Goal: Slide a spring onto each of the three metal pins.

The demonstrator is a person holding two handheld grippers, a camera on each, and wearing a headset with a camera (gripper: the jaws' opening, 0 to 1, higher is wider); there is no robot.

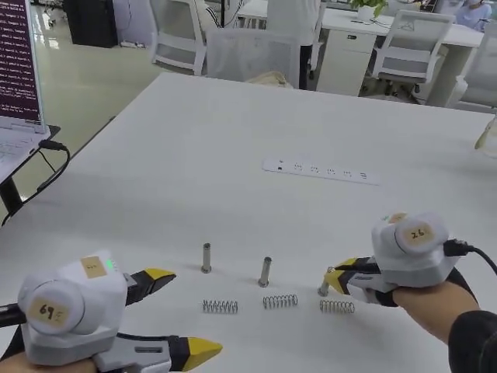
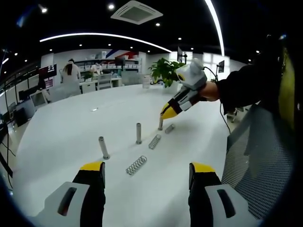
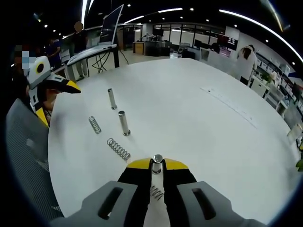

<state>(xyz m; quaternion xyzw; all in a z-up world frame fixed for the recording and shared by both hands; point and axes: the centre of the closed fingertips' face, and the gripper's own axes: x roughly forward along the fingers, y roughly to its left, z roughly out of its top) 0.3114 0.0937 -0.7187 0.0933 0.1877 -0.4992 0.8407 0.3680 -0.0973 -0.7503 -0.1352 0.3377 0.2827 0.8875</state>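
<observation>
Three metal pins stand in a row on the white table (image 1: 233, 132): the left pin (image 1: 206, 258), the middle pin (image 1: 265, 272) and the right pin (image 1: 324, 288). A spring lies in front of each: left spring (image 1: 220, 307), middle spring (image 1: 280, 301), right spring (image 1: 337, 306). My right gripper (image 1: 335, 280) is shut on the right pin (image 3: 157, 162), with the right spring (image 3: 155, 191) lying under its jaws. My left gripper (image 1: 186, 313) stays open near the table's front edge, holding nothing. In the left gripper view, the left spring (image 2: 136, 165) lies ahead of the left gripper (image 2: 147, 170).
A white power strip (image 1: 320, 170) lies across the table beyond the pins. A laptop (image 1: 15, 85) with a cable sits on a stand off the table's left side. Office chairs (image 1: 248, 50) and desks stand behind the far edge.
</observation>
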